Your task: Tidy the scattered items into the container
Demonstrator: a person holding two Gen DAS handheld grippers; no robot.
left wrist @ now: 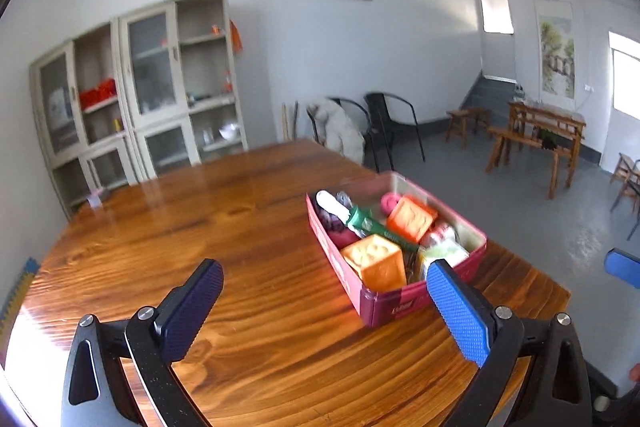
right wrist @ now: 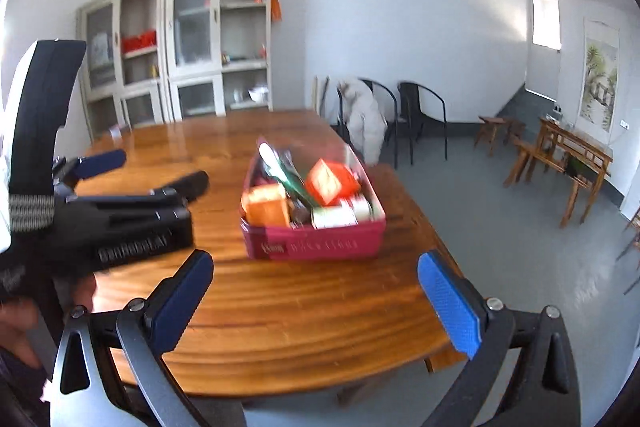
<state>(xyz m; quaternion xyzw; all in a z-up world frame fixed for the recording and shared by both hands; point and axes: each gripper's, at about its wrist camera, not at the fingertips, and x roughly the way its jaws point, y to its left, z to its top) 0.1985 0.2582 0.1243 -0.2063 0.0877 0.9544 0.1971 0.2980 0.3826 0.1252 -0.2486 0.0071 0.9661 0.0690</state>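
Note:
A pink rectangular tin (left wrist: 384,301) stands on the wooden table (left wrist: 240,219), near its right edge. It holds two orange blocks (left wrist: 376,261), a green tube (left wrist: 370,223), a pink ball and other small items. My left gripper (left wrist: 324,301) is open and empty, held above the table just in front of the tin. In the right wrist view the tin (right wrist: 316,247) sits ahead of my right gripper (right wrist: 316,289), which is open and empty. The left gripper (right wrist: 152,167) shows there at the left, above the table.
A small pale object (left wrist: 96,197) lies at the table's far left corner. Beyond the table stand a white cabinet (left wrist: 140,83), two black chairs (left wrist: 392,119) and wooden benches with a small table (left wrist: 536,135). The table's right edge drops to grey floor.

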